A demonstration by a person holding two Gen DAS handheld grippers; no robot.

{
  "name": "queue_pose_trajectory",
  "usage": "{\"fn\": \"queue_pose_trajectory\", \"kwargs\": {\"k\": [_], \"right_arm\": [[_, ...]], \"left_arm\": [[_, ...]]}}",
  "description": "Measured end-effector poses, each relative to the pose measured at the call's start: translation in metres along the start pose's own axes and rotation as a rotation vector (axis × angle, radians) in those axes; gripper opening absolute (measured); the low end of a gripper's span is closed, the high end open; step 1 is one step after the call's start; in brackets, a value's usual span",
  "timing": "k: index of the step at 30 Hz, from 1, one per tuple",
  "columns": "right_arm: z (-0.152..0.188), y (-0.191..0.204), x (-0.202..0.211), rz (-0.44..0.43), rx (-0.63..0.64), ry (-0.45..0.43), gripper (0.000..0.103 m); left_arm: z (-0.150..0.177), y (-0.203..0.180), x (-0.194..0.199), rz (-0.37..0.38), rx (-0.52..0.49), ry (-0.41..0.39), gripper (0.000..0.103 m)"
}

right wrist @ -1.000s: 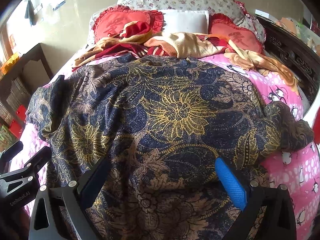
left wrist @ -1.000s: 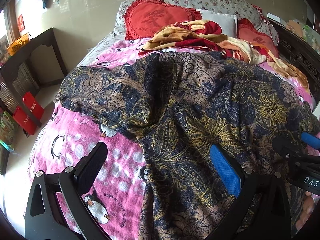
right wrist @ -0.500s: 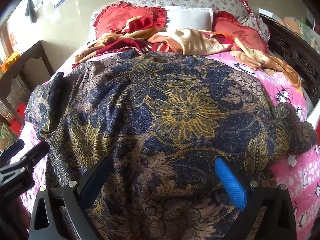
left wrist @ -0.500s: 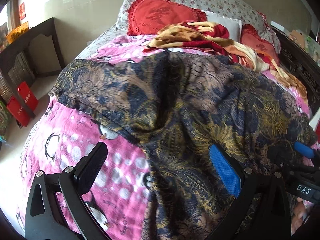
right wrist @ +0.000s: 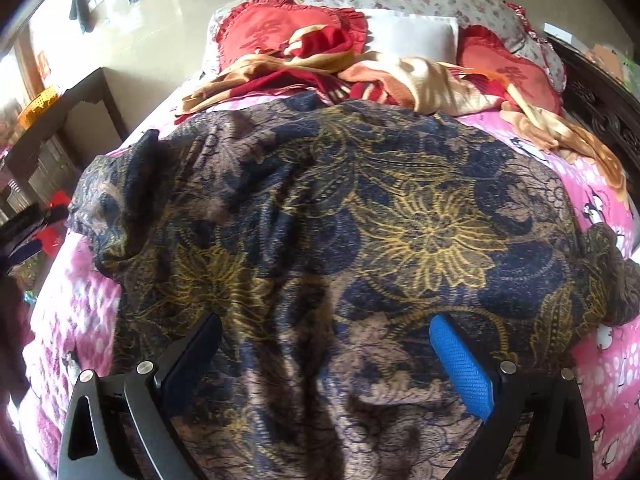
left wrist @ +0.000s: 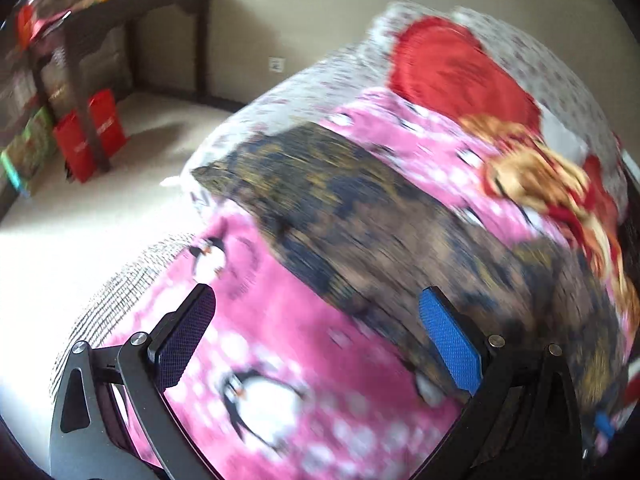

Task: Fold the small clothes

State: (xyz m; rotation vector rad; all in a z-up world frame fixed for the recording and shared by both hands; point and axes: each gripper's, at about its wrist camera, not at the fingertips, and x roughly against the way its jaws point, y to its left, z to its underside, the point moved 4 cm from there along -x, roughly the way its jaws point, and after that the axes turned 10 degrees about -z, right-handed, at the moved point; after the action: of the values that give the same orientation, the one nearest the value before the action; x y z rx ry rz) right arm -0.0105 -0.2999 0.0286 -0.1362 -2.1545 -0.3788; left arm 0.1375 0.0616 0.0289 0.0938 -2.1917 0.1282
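A dark blue, brown and gold floral garment lies spread across the pink penguin blanket. Its left sleeve sits bunched near the bed's left side. My right gripper hangs open just above the garment's near hem, with nothing between its fingers. In the blurred left wrist view my left gripper is open over bare pink blanket, and the garment lies ahead and to its right. The left gripper shows faintly at the far left edge of the right wrist view.
A crumpled red and gold cloth lies beyond the garment, before red heart cushions and a white pillow. A dark carved bed frame runs along the right. Left of the bed stand a dark table, red boxes and floor.
My left gripper has swung sharply left, off the garment and over the pink blanket; its view is motion-blurred. The right gripper has edged slightly forward over the garment.
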Motion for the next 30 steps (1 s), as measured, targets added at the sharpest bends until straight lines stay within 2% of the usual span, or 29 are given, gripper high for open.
{"fn": "queue_pose_trajectory", "kwargs": {"k": [3, 7, 9, 11, 12, 14, 16, 20, 23, 25, 27, 30], "right_arm": [[0.0, 0.007, -0.001, -0.006, 0.02, 0.006, 0.103], [-0.002, 0.013, -0.005, -0.016, 0.035, 0.016, 0.103], [-0.003, 0.015, -0.007, -0.022, 0.035, 0.019, 0.103], [-0.003, 0.016, -0.009, -0.022, 0.036, 0.025, 0.103], [-0.003, 0.016, -0.01, -0.022, 0.037, 0.027, 0.103], [-0.002, 0.015, -0.011, -0.022, 0.039, 0.032, 0.103], [-0.002, 0.011, -0.011, -0.023, 0.033, 0.032, 0.103], [-0.003, -0.003, -0.007, -0.022, -0.007, 0.019, 0.103], [-0.003, -0.014, 0.0, -0.025, -0.045, 0.001, 0.103], [-0.004, -0.022, 0.006, -0.022, -0.064, -0.014, 0.103], [-0.004, -0.034, 0.014, -0.003, -0.076, -0.03, 0.103], [-0.003, -0.054, 0.026, 0.039, -0.106, -0.045, 0.103]], "left_arm": [[-0.022, 0.025, -0.024, 0.005, 0.107, 0.02, 0.098], [-0.04, 0.039, -0.056, 0.108, 0.264, 0.069, 0.096], [-0.045, 0.041, -0.077, 0.16, 0.333, 0.118, 0.089], [-0.049, 0.036, -0.088, 0.183, 0.351, 0.147, 0.063], [-0.051, 0.034, -0.091, 0.197, 0.351, 0.15, 0.057], [-0.055, 0.029, -0.085, 0.231, 0.344, 0.125, 0.023], [-0.063, 0.023, -0.07, 0.198, 0.3, 0.099, 0.006], [-0.074, 0.002, -0.017, 0.28, 0.214, -0.008, 0.006], [-0.073, -0.035, 0.042, 0.379, 0.112, -0.092, 0.005], [-0.063, -0.065, 0.078, 0.432, 0.02, -0.146, 0.005], [-0.043, -0.111, 0.116, 0.5, -0.109, -0.18, 0.005], [0.005, -0.178, 0.148, 0.605, -0.285, -0.153, 0.005]]}}
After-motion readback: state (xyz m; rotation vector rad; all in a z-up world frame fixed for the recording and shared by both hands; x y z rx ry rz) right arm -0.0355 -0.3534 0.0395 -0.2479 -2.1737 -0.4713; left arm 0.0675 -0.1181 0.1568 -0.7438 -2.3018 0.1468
